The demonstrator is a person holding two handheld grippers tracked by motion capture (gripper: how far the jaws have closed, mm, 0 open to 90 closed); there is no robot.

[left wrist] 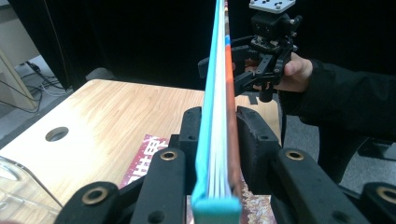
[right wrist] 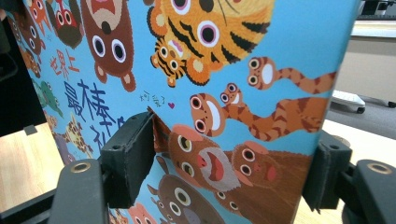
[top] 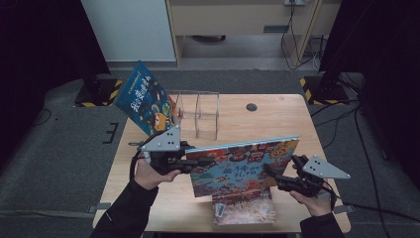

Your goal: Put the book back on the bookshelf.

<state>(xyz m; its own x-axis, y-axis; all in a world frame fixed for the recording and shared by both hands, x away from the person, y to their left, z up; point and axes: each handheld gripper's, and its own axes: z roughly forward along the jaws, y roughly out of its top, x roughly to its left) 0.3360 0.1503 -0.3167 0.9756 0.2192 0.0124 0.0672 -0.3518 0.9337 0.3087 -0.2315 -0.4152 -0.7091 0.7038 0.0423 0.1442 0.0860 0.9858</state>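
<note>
Your left gripper point(top: 198, 162) has its jaws clamped on the picture book point(top: 245, 163); your right gripper point(top: 271, 172) spreads its jaws wide beside the cover.

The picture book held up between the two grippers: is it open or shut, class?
Shut. The picture book shows its pages pressed together edge-on, clamped by the left hand-held gripper.

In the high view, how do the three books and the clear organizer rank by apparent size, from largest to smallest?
1. Held book, largest, though it is raised nearer the camera.
2. Blue book leaning at the organizer.
3. Clear organizer, close to the blue book; unsure.
4. Flat book, smallest, partly hidden by the held one.
</note>
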